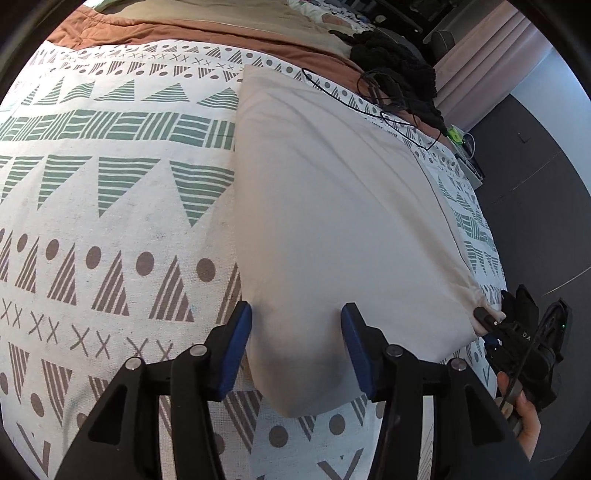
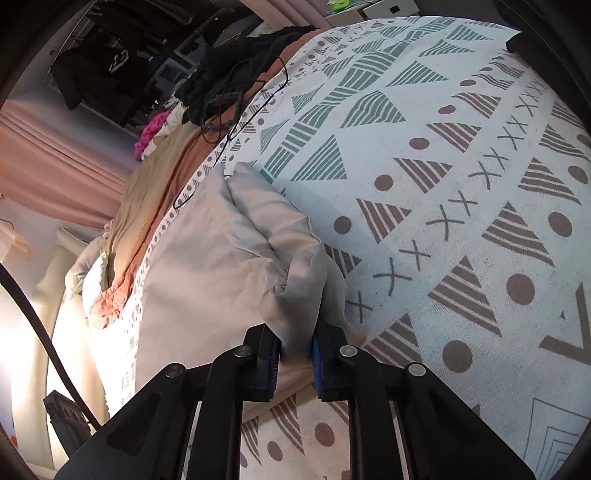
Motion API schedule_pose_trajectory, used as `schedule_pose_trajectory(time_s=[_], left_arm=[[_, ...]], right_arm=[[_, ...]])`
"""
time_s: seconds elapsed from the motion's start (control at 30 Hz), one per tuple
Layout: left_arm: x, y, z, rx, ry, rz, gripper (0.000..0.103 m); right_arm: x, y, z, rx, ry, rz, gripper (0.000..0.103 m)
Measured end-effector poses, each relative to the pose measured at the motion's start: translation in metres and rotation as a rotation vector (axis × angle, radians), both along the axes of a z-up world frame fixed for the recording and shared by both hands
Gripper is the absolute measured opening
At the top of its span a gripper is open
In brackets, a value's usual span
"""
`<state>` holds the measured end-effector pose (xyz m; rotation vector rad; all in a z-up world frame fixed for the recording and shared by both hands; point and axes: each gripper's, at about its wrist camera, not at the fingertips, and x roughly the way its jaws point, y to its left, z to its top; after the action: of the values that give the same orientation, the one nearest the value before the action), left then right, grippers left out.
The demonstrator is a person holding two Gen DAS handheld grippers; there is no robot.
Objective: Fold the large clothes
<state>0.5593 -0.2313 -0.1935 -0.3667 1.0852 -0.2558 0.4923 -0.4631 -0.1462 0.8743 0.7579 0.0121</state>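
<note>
A large cream garment [image 1: 325,192] lies folded lengthwise on the patterned bedspread [image 1: 110,206]. My left gripper [image 1: 295,325] is down on its near left corner; the cloth bulges from one blue pad to the other, and both pads press on it. At the near right corner my right gripper [image 1: 484,319] pinches the cloth, with a person's hand [image 1: 528,421] behind it. In the right wrist view that gripper [image 2: 297,350] is shut on a bunched corner of the garment [image 2: 207,266], which rises in folds in front of its pads.
A pile of black clothes [image 1: 399,55] and a thin black cable [image 1: 369,107] lie at the far edge of the bed, beside a brown blanket [image 1: 184,29]. Pink curtains [image 1: 480,62] hang beyond. Dark floor [image 1: 535,192] runs along the bed's right side.
</note>
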Motion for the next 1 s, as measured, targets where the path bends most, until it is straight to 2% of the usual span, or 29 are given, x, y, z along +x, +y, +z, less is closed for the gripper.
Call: schedule_pose_trajectory(time_s=[0.17,0.23,0.27,0.3,0.43,0.57,0.73,0.83,0.9,0.97,1.0], left_arm=[[0.006,-0.003,-0.004,0.014,0.007,0.012,0.059],[0.01,-0.004,-0.007,0.009,0.013,0.01,0.063],[0.011,-0.004,-0.008,0.004,0.017,0.009,0.064],[0.012,-0.005,-0.009,0.002,0.02,0.008,0.065],[0.013,-0.005,-0.012,-0.007,0.016,0.006,0.066],[0.01,0.003,-0.012,-0.028,-0.004,0.041,0.066],[0.009,0.002,-0.015,-0.028,-0.021,0.045,0.066],[0.015,0.0,-0.02,-0.054,-0.012,0.037,0.066],[0.02,0.0,-0.026,-0.064,0.009,0.048,0.066],[0.024,-0.002,-0.027,-0.06,0.013,0.047,0.065],[0.024,-0.003,-0.027,-0.054,0.009,0.041,0.059]], right_arm=[[0.001,0.003,0.007,-0.026,-0.003,-0.002,0.018],[0.001,0.005,0.011,-0.033,-0.023,0.004,0.044],[0.0,0.006,0.014,-0.025,-0.044,0.016,0.08],[-0.001,0.007,0.016,-0.015,-0.059,0.028,0.096],[-0.003,0.009,0.016,-0.027,-0.04,0.039,0.096],[-0.007,-0.001,0.005,0.027,-0.003,-0.001,0.096],[0.003,-0.01,-0.016,0.129,0.004,0.003,0.096],[0.011,-0.008,-0.018,0.106,-0.007,0.002,0.093],[0.017,-0.003,-0.019,0.089,-0.013,0.017,0.086],[0.023,0.003,-0.021,0.056,-0.005,0.024,0.086],[0.023,0.006,-0.02,0.039,-0.005,0.026,0.085]])
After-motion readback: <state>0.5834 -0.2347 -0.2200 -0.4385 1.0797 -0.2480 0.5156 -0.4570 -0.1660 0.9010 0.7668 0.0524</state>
